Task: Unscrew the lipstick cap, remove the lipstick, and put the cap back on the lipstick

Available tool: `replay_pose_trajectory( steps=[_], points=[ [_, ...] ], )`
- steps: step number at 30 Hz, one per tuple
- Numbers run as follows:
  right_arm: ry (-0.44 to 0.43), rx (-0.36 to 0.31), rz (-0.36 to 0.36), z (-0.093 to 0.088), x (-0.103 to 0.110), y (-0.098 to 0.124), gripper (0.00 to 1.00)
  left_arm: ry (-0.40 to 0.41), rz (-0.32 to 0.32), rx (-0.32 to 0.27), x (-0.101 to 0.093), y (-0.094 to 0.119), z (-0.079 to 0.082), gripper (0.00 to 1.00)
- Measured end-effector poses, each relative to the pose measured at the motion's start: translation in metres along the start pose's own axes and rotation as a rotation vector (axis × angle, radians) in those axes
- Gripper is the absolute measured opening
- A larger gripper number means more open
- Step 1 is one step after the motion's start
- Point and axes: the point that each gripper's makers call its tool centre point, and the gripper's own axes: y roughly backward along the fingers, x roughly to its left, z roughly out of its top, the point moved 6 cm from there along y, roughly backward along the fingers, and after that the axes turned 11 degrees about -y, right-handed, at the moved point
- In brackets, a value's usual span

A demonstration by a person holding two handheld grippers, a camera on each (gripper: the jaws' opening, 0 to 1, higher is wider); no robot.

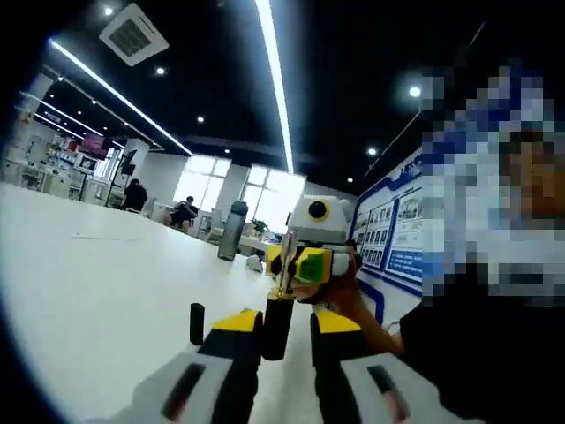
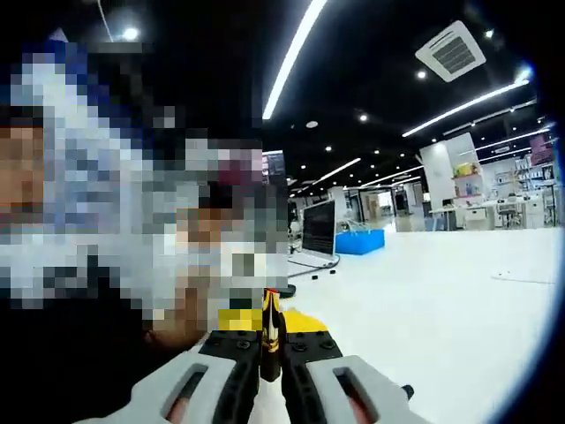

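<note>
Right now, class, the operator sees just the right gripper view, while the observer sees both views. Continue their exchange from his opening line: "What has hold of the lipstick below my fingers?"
Observer: The left gripper is shut on the black lower end of the lipstick, just beneath the right gripper.
Operator: Is anything loose on the table near it?
Observer: A small black cylinder, perhaps the cap, stands upright on the white table beside the left gripper.
Operator: Anything farther off on that side?
Observer: A dark bottle stands on the table farther off.
</note>
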Motion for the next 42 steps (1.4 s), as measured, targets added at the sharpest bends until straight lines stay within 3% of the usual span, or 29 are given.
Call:
replay_pose_trajectory(
  steps=[12, 20, 30, 35, 42],
  points=[
    [-0.032, -0.024, 0.113, 0.004, 0.007, 0.004, 0.06, 0.055, -0.093, -0.051, -0.007, -0.002, 0.002, 0.17],
    [-0.038, -0.028, 0.105, 0.005, 0.003, 0.005, 0.06, 0.052, -0.081, -0.057, -0.005, -0.003, 0.001, 0.15],
    [-0.031, -0.033, 0.005, 0.006, -0.012, 0.006, 0.06, 0.003, 0.065, -0.021, 0.004, -0.005, -0.001, 0.14],
    [-0.029, -0.035, -0.028, 0.007, -0.017, 0.005, 0.06, -0.083, 0.155, 0.025, 0.005, -0.004, 0.001, 0.14],
    [-0.025, -0.054, -0.079, 0.007, -0.020, 0.000, 0.05, -0.265, 0.324, 0.118, 0.004, 0.000, 0.006, 0.14]
  ],
)
